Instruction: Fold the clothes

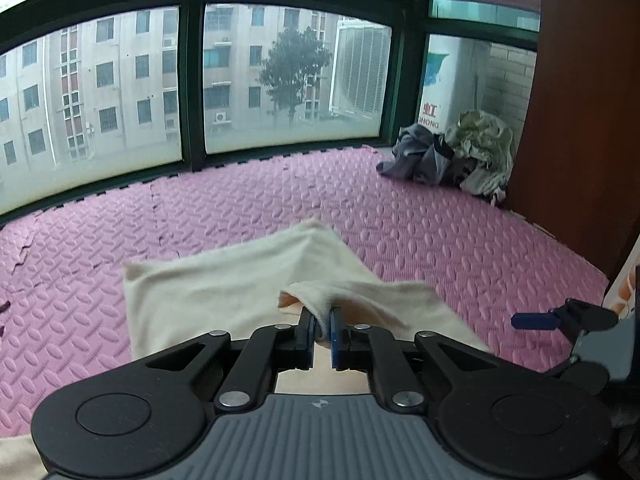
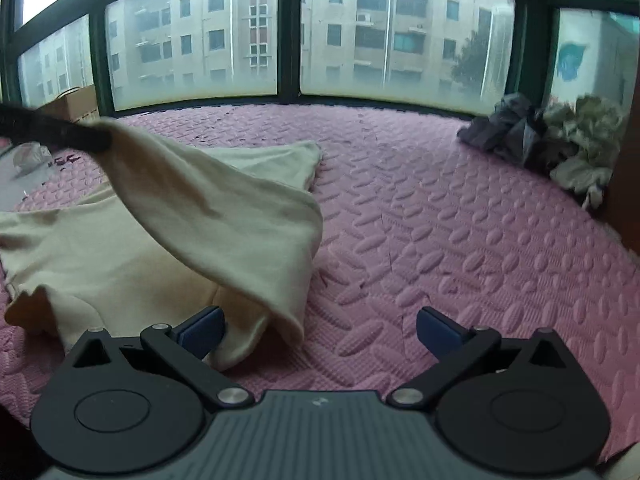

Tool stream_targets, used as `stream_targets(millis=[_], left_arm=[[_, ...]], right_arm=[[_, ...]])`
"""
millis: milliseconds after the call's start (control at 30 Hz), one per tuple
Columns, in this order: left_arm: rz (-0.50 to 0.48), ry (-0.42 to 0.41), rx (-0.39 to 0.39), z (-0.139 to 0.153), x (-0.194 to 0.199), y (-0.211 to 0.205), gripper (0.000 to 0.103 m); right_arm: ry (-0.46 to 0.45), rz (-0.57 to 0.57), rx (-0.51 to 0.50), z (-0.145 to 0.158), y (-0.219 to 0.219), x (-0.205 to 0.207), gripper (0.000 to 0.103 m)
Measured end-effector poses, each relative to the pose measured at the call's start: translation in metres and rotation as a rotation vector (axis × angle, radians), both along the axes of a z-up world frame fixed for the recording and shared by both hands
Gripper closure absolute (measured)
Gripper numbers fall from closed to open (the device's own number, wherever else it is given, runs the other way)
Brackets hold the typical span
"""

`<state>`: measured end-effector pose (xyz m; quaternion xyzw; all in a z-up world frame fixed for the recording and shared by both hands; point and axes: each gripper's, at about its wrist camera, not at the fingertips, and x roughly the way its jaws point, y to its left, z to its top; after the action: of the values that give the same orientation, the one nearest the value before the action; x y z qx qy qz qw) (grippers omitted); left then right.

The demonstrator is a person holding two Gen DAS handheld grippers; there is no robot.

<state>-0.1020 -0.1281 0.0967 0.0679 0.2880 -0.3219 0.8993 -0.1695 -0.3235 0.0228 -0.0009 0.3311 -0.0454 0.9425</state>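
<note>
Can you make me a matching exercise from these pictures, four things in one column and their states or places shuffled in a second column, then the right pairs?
Things:
1. left gripper
2. right gripper
3. cream fabric garment
4. crumpled grey and pale green clothes pile

States or places:
A. fingers spread wide, nothing pinched
B. heaped in the far right corner of the pink foam mat
C. fingers shut on a fold of cloth
D. partly lifted off the mat

Pairs: 1-C, 2-A, 3-D, 4-B

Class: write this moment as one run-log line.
left gripper: shut on cream garment, lifted | right gripper: open, empty | pile of clothes: untouched
</note>
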Motion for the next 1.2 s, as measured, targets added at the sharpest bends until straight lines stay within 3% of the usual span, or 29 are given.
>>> stream_targets(millis=[300, 500, 667, 1033, 1200], left_arm=[[-0.051, -0.105, -0.044, 0.039, -0.006, -0.014, 0.095], [-0.089, -0.168, -0.048, 0.058, -0.011, -0.025, 0.095], [-0.082, -0.184, -0.036, 0.061, -0.011, -0.023, 0.095], [-0.086, -0.158, -0.017, 0.05, -0.015, -0.017, 0.095], [-0.067, -0.165, -0.022, 0.052, -0.014, -0.009, 0.095]], right_arm=[[-0.044, -0.055, -0.077, 0.001, 0.005, 0.0, 0.0], [-0.067, -0.066, -0.075, 0.002, 0.009, 0.005, 0.0], [-0.072, -0.128, -0.127, 0.003, 0.004, 0.002, 0.0], [-0.113, -0.064, -0.17, 0.006, 0.021, 0.009, 0.0], [-0.117, -0.117, -0.227, 0.002, 0.023, 0.021, 0.0]])
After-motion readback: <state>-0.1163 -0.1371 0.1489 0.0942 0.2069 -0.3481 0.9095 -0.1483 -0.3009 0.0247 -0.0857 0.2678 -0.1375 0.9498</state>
